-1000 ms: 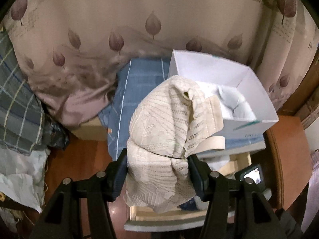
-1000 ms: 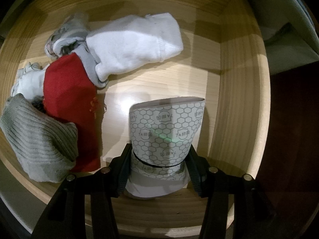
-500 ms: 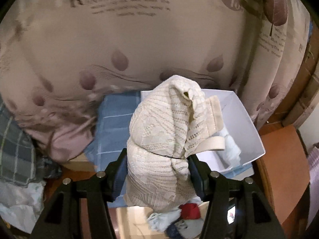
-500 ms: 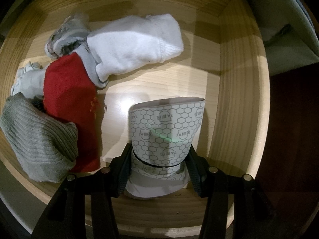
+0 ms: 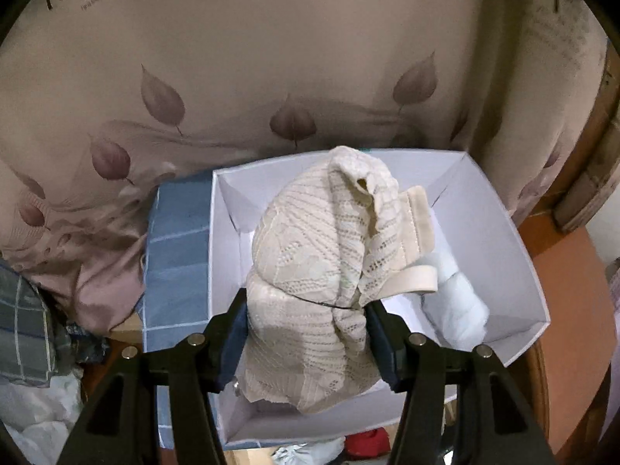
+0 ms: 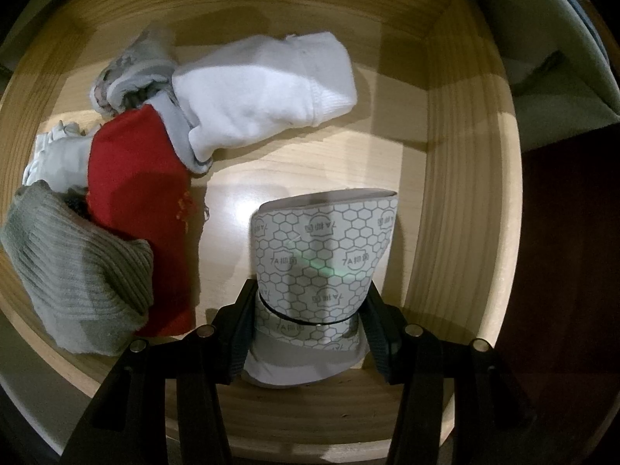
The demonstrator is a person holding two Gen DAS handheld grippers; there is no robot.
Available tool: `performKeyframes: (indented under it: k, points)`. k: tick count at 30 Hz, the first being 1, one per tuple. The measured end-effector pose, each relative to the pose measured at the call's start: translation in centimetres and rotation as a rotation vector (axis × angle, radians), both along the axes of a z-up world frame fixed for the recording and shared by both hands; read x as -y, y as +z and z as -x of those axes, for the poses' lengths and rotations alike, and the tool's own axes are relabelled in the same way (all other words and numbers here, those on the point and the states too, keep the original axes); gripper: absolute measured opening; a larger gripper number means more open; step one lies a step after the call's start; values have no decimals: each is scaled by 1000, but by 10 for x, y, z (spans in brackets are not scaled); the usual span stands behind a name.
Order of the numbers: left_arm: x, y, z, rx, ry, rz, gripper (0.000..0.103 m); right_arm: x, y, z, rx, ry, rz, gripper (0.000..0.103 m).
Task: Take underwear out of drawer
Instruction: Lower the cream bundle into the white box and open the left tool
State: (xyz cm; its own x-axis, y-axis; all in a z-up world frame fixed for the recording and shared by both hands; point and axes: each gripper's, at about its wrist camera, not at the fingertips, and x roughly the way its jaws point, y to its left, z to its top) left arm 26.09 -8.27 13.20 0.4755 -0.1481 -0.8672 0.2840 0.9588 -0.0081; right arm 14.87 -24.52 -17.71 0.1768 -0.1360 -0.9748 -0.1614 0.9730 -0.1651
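My left gripper is shut on a cream lace undergarment, which bulges up between the fingers and hangs over the inside of a white open box. A pale rolled item lies in the box at the right. In the right wrist view, my right gripper is shut on a grey piece of underwear with a hexagon print, low inside the wooden drawer. White, red and grey-green ribbed garments lie in the drawer's left half.
The white box rests on a blue folded cloth against a beige leaf-print bedcover. Plaid fabric and white bags lie at the left. A brown wooden surface shows at the right. Part of the drawer's contents peeks below the box.
My left gripper carried the lace garment sideways from beside the drawer to over the white box, which now fills the view beneath it. The right gripper and its hexagon-print piece stayed still.
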Motion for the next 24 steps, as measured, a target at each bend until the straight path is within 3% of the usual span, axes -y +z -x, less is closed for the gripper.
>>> performKeyframes:
  k: [7,14,24]
  points:
    - [-6,-36,-5,-94,86,-32,58,1,1,2,1,4,1,48]
    - [-16,-36,-6,-107,121,-14,62,-2,0,5,1,6,2,48]
    - [-16,-33,-12,-125,94,0,66,-4,0,6,2,9,5,48]
